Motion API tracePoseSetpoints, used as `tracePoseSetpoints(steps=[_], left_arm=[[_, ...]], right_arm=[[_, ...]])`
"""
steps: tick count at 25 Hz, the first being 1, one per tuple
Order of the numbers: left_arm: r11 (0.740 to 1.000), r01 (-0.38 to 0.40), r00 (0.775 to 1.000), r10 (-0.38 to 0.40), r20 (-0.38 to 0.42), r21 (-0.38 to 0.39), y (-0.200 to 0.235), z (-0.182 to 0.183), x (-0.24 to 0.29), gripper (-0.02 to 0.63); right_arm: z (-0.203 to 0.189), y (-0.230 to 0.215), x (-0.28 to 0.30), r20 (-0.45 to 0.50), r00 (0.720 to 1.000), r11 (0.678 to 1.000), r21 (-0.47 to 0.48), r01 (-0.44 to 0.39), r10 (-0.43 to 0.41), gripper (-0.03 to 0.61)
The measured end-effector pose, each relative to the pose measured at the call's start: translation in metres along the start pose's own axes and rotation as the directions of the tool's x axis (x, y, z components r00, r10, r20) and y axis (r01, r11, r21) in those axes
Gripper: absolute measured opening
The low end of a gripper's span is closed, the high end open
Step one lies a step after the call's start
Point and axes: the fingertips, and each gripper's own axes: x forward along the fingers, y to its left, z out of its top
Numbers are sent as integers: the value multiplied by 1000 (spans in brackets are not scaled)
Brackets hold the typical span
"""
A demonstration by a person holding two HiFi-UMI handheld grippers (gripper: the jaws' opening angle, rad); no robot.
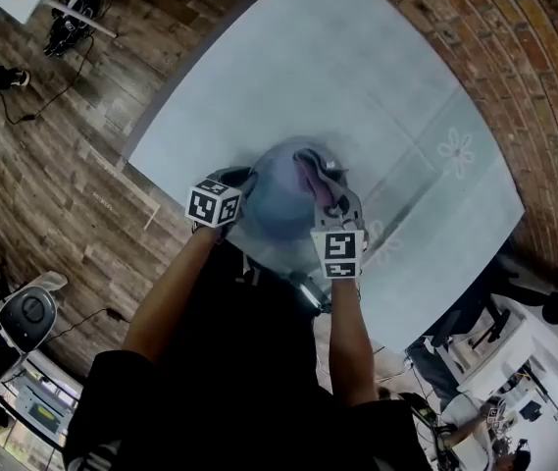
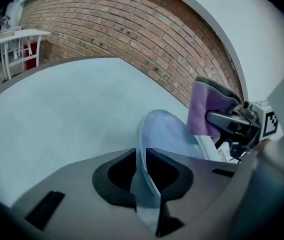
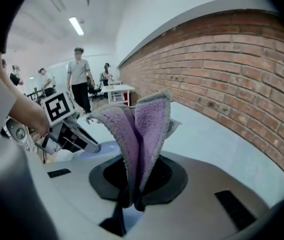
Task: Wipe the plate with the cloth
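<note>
So the left gripper (image 2: 145, 184) has its jaws nearly shut, pinching the rim of the pale blue plate (image 2: 164, 134). The plate is held up off the grey counter (image 1: 357, 86), over its near edge, and tilted. The right gripper (image 3: 132, 194) has its jaws clamped tight on a folded purple cloth (image 3: 142, 129), which sticks up out of them. The cloth sits just beside the plate's right side, and it's hard to say if they're actually touching. There's a brick wall (image 3: 241, 69) behind.
</note>
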Motion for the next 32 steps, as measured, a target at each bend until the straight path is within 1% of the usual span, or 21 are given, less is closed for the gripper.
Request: tracePoseSetpoints(steps=[3, 5, 8, 10, 12, 15, 17, 18, 21, 24, 25, 27, 32], left_arm=[[999, -34, 999, 34, 25, -7, 2, 5, -11, 64], [998, -64, 996, 64, 55, 0, 2, 11, -21, 64], [994, -102, 987, 97, 128, 31, -8, 25, -41, 64], [990, -122, 974, 106, 198, 68, -23, 38, -60, 63], [984, -138, 953, 101, 286, 110, -45, 52, -83, 58], [969, -160, 904, 67, 421, 190, -85, 71, -118, 49], [953, -179, 872, 38, 489, 245, -113, 78, -139, 44], [944, -188, 859, 26, 511, 269, -126, 79, -148, 44], [926, -208, 827, -5, 562, 314, -158, 74, -168, 44], [920, -223, 792, -23, 611, 323, -176, 66, -181, 44], [917, -230, 783, -26, 622, 327, -180, 64, -183, 44], [912, -237, 775, -32, 632, 336, -185, 61, -185, 44], [908, -234, 777, -40, 628, 347, -189, 56, -187, 44]], right_arm=[[14, -3, -25, 94, 995, 997, 78, 23, -31, 63], [22, -6, -43, 147, 988, 992, 120, 36, -53, 64], [38, -10, -70, 233, 968, 984, 169, 50, -89, 66], [52, -8, -89, 288, 952, 981, 190, 50, -104, 66], [63, -4, -107, 327, 939, 978, 203, 44, -110, 66], [71, 2, -131, 375, 919, 975, 219, 42, -124, 66], [75, 6, -146, 398, 908, 975, 219, 45, -132, 66], [76, 9, -152, 404, 905, 975, 216, 46, -132, 66], [73, 18, -167, 417, 900, 976, 213, 41, -128, 66], [69, 24, -176, 417, 899, 976, 214, 45, -133, 66], [67, 26, -178, 416, 900, 976, 215, 42, -130, 66], [63, 30, -182, 417, 901, 976, 214, 32, -121, 66], [63, 40, -185, 421, 900, 979, 201, 33, -116, 64]])
